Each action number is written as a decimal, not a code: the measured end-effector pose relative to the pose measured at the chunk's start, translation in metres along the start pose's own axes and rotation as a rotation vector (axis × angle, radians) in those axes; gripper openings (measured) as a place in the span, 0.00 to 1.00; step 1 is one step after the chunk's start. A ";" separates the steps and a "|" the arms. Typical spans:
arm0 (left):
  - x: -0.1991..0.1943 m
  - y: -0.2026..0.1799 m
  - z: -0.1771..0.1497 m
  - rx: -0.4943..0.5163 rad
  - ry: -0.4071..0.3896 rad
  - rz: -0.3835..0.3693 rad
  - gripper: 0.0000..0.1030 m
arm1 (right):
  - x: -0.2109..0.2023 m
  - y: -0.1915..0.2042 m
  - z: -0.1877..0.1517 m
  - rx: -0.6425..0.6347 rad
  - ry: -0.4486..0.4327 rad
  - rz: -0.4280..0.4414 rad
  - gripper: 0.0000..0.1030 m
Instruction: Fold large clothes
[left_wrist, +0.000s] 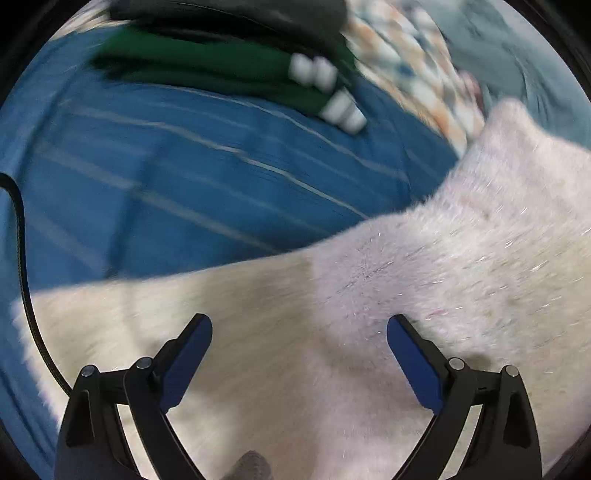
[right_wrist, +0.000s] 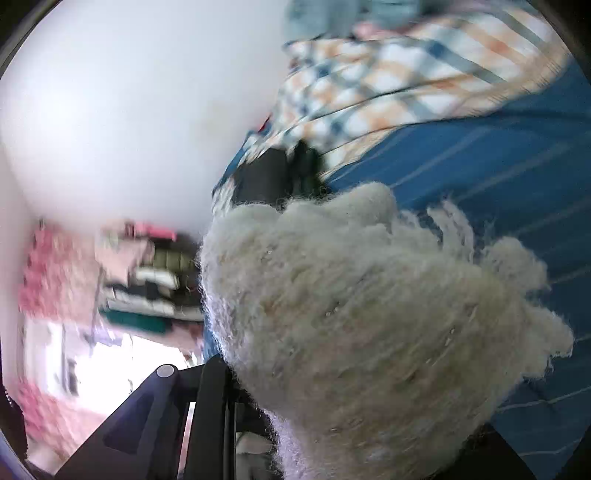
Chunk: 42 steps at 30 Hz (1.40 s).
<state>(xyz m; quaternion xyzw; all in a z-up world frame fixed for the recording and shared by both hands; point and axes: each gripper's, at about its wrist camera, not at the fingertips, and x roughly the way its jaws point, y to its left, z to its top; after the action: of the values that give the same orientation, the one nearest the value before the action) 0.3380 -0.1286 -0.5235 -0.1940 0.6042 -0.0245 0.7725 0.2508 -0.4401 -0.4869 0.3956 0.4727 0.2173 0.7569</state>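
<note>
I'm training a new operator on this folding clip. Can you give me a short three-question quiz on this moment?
1. True or false: the left gripper is open over the fuzzy white garment.
2. What does the right gripper hold? A) green garment B) fuzzy white garment C) plaid fabric
3. What colour is the striped bed sheet?

Key: 1 true; 2 B; 3 blue.

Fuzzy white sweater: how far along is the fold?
Done: a green garment already lies folded on the blue striped sheet. In hand: the right gripper has bunched fuzzy white sweater fabric clamped and raised; the left gripper hangs open above it. Left: the sweater is still mostly spread out, no finished fold visible.
</note>
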 end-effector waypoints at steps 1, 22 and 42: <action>-0.020 0.017 -0.008 -0.028 -0.023 -0.001 0.95 | 0.002 0.011 -0.005 -0.035 0.016 -0.006 0.23; -0.190 0.250 -0.213 -0.632 -0.139 0.250 0.94 | 0.230 0.157 -0.312 -0.761 0.733 -0.219 0.82; -0.146 0.150 -0.222 -0.763 -0.214 -0.341 0.93 | 0.112 0.009 -0.178 -0.133 0.552 -0.381 0.82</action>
<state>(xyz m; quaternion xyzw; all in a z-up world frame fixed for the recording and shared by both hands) 0.0597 -0.0106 -0.4816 -0.5643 0.4455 0.0938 0.6887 0.1445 -0.2864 -0.5835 0.1764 0.7099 0.2011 0.6515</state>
